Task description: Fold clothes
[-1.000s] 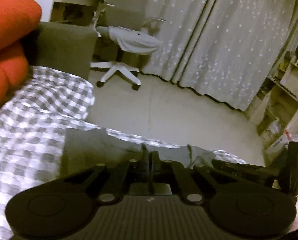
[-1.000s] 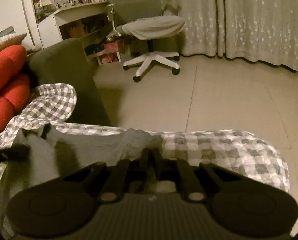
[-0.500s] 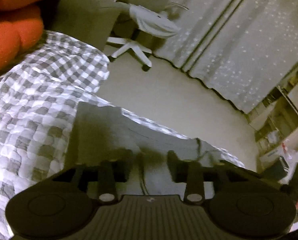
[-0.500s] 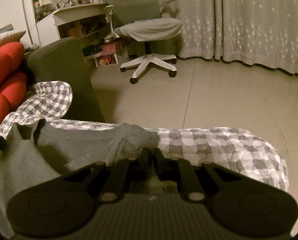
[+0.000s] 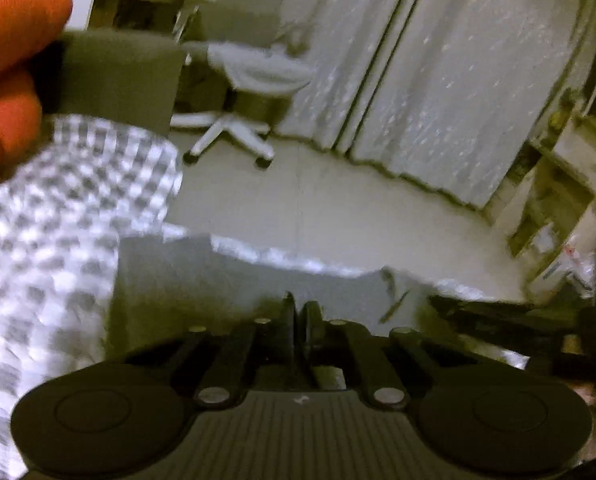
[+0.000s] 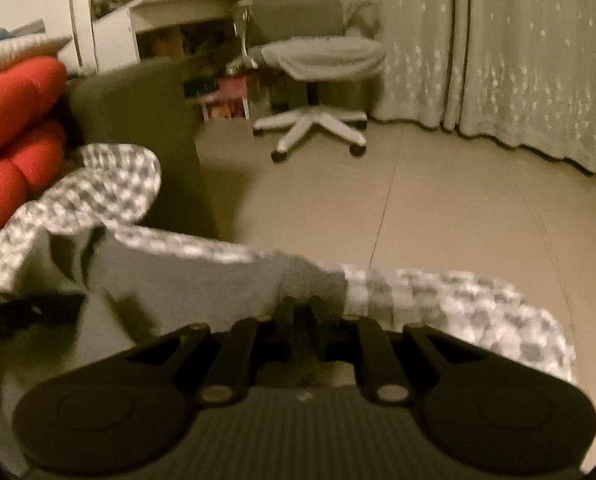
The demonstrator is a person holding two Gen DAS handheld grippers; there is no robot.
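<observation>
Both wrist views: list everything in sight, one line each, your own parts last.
garment: one, grey, spread on the blanket near both grippers.
blanket: one, grey-and-white check, under the garment.
cushion: one, red, far left.
armrest: one, olive, beside the cushion.
chair: one, white base, grey cloth over the seat, on the floor.
curtains: pale, dotted, behind the chair.
shelves: cluttered, right edge of the left view.
desk: one, white, cluttered, behind the armrest.
left gripper: black, shut, over the garment.
right gripper: black, shut, at the garment's edge.
</observation>
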